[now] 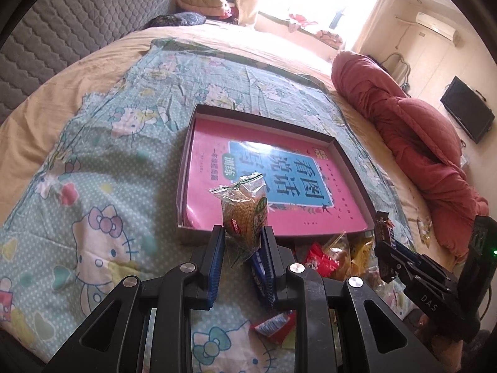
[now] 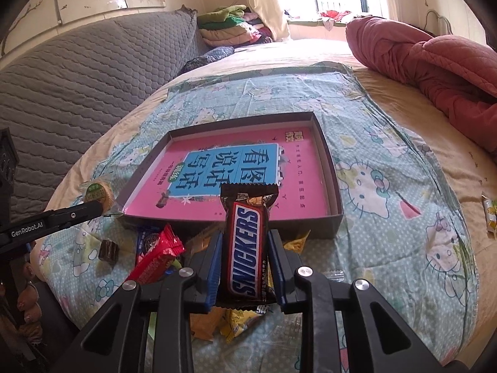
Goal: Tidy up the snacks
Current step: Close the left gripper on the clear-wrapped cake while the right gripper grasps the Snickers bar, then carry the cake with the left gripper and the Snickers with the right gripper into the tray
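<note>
A clear-wrapped biscuit pack (image 1: 245, 214) is gripped in the left claw (image 1: 243, 239), held above the near edge of the shallow box (image 1: 354, 158). A Snickers bar (image 2: 246, 242) is clamped in the right claw (image 2: 245, 248), pointing toward the box at 12 o'clock. No snack is seen in the box, only a pink book (image 2: 242, 174) lying flat on its floor, so the sorting is judged barely begun. A loose pile remains on the bed sheet (image 2: 388, 186) at 6 o'clock of the box: a red packet (image 2: 158, 258), yellow packets (image 2: 239, 323) and a small dark sweet (image 2: 108, 251). One more packet (image 2: 490, 214) lies well apart at 3 o'clock
</note>
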